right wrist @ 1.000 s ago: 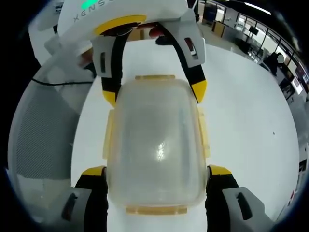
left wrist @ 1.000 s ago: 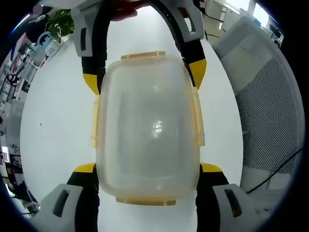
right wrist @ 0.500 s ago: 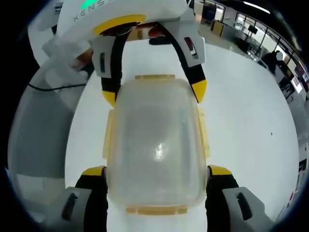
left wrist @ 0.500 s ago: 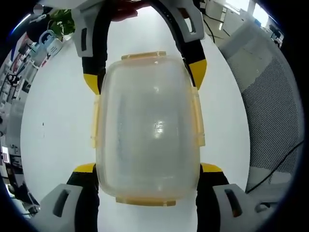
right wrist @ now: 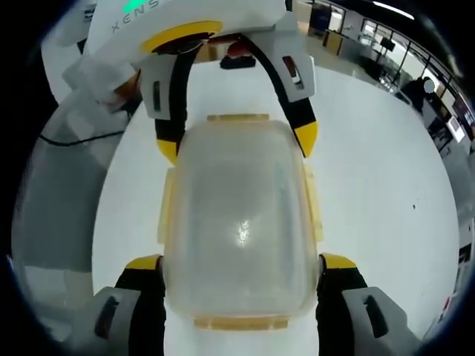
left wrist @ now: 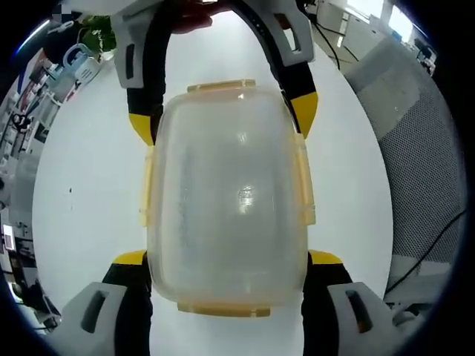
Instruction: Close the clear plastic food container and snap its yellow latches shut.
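The clear plastic container (left wrist: 226, 200) with its lid on hangs above the white table (left wrist: 82, 185), held at both ends. My left gripper (left wrist: 228, 259) is shut on its near end, yellow-tipped jaws pressing both long sides. From the top of that view my right gripper (left wrist: 223, 119) clamps the far end. In the right gripper view the same container (right wrist: 239, 215) sits between my right gripper (right wrist: 242, 263) below and my left gripper (right wrist: 237, 141) above. Yellow latches lie flat along the edges: an end latch (left wrist: 220, 86) and a side latch (left wrist: 303, 182).
A grey mesh chair (left wrist: 415, 148) stands beside the table; the same chair (right wrist: 59, 200) is at the left of the right gripper view. A potted plant (left wrist: 93, 30) and shelves are far off. A hand (right wrist: 126, 85) holds the left gripper.
The chair and background have slid slightly in both views, so both hands have shifted together. The container sits the same between all jaws.
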Tool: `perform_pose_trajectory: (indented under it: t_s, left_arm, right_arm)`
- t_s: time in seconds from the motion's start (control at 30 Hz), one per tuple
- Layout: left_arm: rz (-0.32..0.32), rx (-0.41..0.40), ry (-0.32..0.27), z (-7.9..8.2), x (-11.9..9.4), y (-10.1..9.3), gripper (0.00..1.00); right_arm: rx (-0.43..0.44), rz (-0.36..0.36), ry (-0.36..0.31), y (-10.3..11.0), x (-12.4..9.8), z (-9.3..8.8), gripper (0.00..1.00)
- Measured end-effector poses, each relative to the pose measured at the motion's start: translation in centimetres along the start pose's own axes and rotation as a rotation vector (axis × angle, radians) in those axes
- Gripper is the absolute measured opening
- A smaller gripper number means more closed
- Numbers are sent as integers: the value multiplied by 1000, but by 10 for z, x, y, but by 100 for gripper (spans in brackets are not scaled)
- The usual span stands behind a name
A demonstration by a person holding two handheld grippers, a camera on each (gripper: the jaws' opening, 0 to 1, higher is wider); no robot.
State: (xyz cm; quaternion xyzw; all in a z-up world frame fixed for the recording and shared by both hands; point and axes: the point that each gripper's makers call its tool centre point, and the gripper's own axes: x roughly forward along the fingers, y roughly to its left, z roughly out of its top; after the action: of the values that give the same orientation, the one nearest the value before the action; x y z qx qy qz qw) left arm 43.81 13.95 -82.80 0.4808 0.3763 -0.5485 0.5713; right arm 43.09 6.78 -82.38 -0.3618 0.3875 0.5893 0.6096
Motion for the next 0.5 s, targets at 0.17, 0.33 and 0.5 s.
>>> perform_pose_trajectory:
  t_s: [0.17, 0.33, 0.5]
  left_arm:
    - [1, 0, 1, -1, 1, 5, 84]
    - [1, 1, 3, -1, 1, 5, 85]
    - [3, 1, 1, -1, 0, 5, 85]
  right_arm:
    - [0, 0, 3, -5, 0, 0, 84]
    - [0, -1, 1, -5, 0, 1, 84]
    - [0, -2, 1, -5, 0, 1, 84]
